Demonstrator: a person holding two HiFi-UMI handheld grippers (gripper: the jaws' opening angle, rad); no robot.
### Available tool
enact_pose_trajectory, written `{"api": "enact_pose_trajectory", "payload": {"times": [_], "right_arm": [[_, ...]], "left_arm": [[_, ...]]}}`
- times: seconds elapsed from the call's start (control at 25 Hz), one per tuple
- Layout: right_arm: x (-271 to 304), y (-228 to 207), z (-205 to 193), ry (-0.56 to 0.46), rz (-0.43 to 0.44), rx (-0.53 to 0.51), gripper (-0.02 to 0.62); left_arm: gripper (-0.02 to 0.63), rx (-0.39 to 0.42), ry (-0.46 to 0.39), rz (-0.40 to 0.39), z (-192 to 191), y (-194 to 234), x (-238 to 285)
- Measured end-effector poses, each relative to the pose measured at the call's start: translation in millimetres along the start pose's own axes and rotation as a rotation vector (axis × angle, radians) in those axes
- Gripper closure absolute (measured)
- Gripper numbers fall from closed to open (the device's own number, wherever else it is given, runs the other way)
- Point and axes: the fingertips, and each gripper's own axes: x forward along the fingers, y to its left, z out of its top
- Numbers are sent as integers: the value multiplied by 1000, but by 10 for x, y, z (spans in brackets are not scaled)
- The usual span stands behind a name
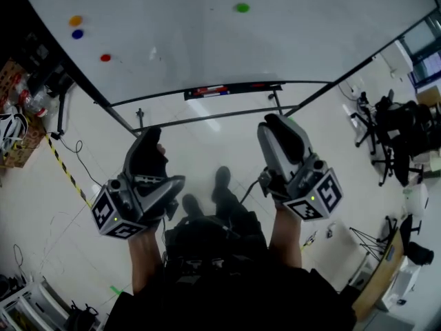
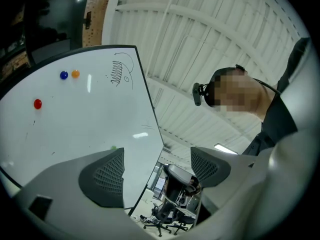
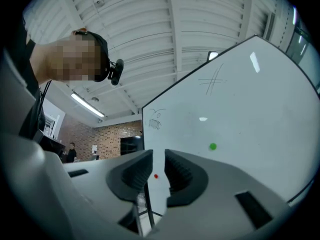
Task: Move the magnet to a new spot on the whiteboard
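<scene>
The whiteboard stands in front of me, tilted across the top of the head view. Four round magnets cling to it: orange, blue, red at the left and green near the top middle. My left gripper is held below the board, its jaws wide apart and empty. My right gripper is level with it, well short of the board. Its jaws stand a narrow gap apart with nothing between them. Through that gap the red magnet shows far off.
A pen tray runs along the board's lower edge, above its metal stand bars. Office chairs stand at the right. Yellow-black tape and cluttered boxes lie at the left. My feet are on the pale floor.
</scene>
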Motion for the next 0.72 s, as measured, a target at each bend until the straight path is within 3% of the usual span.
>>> {"api": "enact_pose_trajectory", "payload": {"times": [0.44, 0.72], "right_arm": [[-69, 345, 234, -30, 96, 0, 515], [-430, 218, 424, -58, 151, 5, 551]], "left_arm": [[192, 57, -45, -29, 118, -324, -22], [192, 75, -28, -28, -166, -549, 302]]}}
